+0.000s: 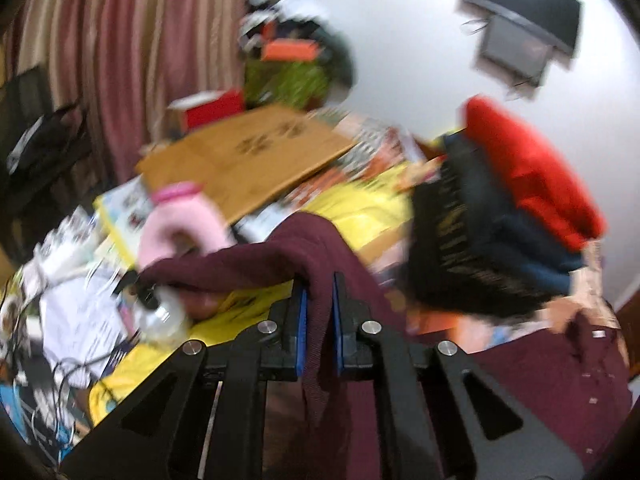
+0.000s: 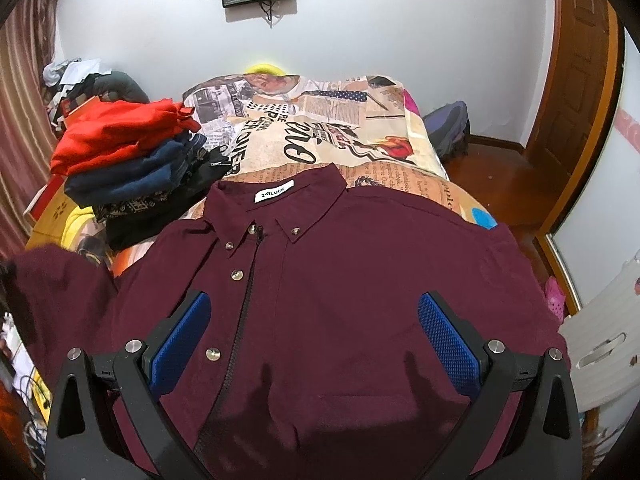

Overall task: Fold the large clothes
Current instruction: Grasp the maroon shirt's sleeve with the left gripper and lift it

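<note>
A maroon button-up shirt (image 2: 340, 280) lies front up on the bed, collar and white label toward the far end. My right gripper (image 2: 314, 334) is open and hovers over the shirt's chest, blue pads spread wide, holding nothing. My left gripper (image 1: 319, 320) is shut on a fold of the maroon shirt (image 1: 316, 248), likely its sleeve, lifted above the bed's left side. That lifted sleeve shows at the left edge of the right wrist view (image 2: 52, 292). The left wrist view is motion-blurred.
A stack of folded clothes (image 2: 132, 160), red on top, then blue and black, sits on the bed left of the shirt; it also shows in the left wrist view (image 1: 508, 208). The newspaper-print bedsheet (image 2: 320, 128) extends beyond. Left of the bed are a cardboard box (image 1: 248, 160), a pink bottle (image 1: 180, 224), and cables.
</note>
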### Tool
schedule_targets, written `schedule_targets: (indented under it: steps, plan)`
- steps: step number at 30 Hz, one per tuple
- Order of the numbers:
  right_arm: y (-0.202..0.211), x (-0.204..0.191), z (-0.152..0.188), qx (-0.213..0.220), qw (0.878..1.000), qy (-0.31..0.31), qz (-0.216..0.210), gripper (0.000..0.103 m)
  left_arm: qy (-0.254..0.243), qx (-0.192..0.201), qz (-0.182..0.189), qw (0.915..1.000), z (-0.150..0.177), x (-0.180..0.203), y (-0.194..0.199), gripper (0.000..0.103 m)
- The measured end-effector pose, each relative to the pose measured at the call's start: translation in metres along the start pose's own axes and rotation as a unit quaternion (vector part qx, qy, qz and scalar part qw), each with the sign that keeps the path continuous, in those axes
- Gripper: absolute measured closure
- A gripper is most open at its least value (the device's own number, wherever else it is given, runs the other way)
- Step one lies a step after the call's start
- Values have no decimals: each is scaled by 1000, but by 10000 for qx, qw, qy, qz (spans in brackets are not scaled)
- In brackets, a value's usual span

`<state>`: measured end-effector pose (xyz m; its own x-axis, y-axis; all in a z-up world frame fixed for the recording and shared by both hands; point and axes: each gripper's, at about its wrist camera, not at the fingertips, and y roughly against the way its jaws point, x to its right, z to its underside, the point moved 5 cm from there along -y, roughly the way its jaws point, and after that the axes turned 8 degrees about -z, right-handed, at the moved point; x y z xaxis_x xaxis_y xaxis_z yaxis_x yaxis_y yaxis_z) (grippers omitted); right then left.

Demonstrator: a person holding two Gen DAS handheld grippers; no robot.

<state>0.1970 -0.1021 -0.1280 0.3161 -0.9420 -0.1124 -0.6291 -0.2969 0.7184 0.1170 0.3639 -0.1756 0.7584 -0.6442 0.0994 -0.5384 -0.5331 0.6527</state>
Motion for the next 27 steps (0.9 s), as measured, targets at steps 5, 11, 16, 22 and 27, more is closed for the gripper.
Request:
schedule_targets:
  steps: [5, 11, 16, 22, 27]
  plan:
    - [8, 2, 0, 114, 9999, 98, -1, 0, -262, 371, 787, 9959, -20, 49, 46, 94]
    - [17, 7, -2, 257, 9996, 146, -37, 0, -720, 655, 1805, 9787, -25, 121, 103, 94]
    - [24, 9, -2, 376, 9991, 193, -63, 0, -1195, 618, 2431, 9606, -7, 176, 134, 94]
    - [31, 17, -1, 476, 9987, 159, -81, 0, -1869, 185, 3083, 9326, 40, 242, 153, 94]
    - [32, 23, 1, 484, 9987, 104, -78, 0, -2464, -449, 3411, 9061, 94, 285, 155, 94]
